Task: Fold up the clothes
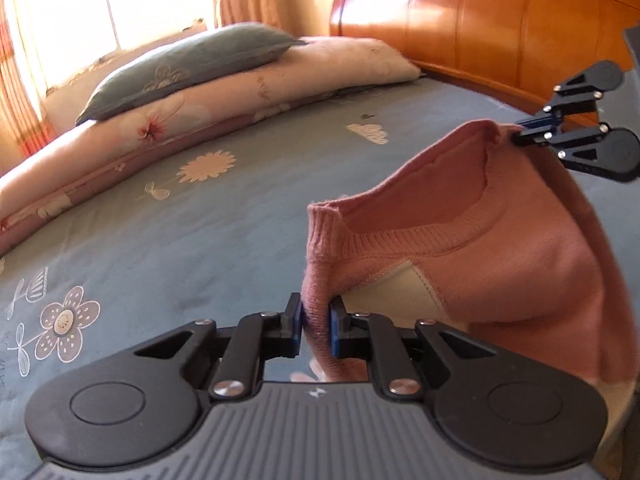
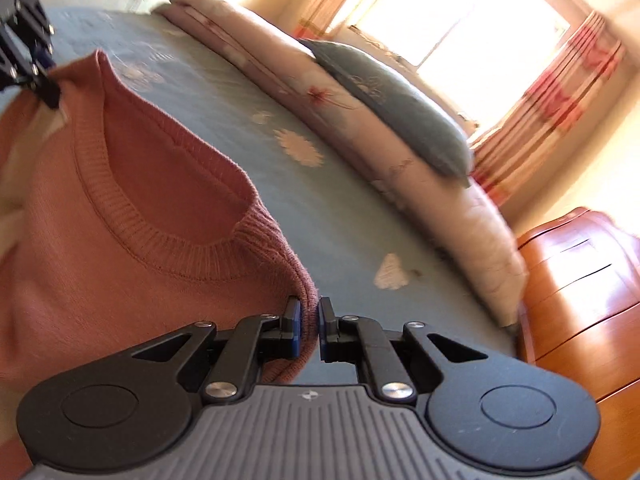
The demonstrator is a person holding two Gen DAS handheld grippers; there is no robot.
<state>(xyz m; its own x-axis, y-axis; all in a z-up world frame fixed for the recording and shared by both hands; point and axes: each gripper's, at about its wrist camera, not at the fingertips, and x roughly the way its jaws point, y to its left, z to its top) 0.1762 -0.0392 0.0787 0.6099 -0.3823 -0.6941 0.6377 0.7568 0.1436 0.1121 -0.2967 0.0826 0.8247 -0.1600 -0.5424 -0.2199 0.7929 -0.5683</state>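
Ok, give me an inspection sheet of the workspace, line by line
Surface: blue flower-print bedsheet, bare in the middle.
Job's things: pink knitted sweater, lifted, held at both shoulders.
Clutter: grey-blue pillow on a folded pale floral quilt.
Grippers: left gripper and right gripper, jaws shut on the sweater.
Cables: nothing seen.
Surroundings: wooden headboard, wooden drawer cabinet, sunlit striped curtains.

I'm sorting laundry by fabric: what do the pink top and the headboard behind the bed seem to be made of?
The pink top looks like a knit, possibly wool or acrylic: the collar is ribbed and fine stitch rows show. A cream patch sits on its front. The headboard appears to be glossy varnished wood, orange-brown with panel seams and bright reflections.
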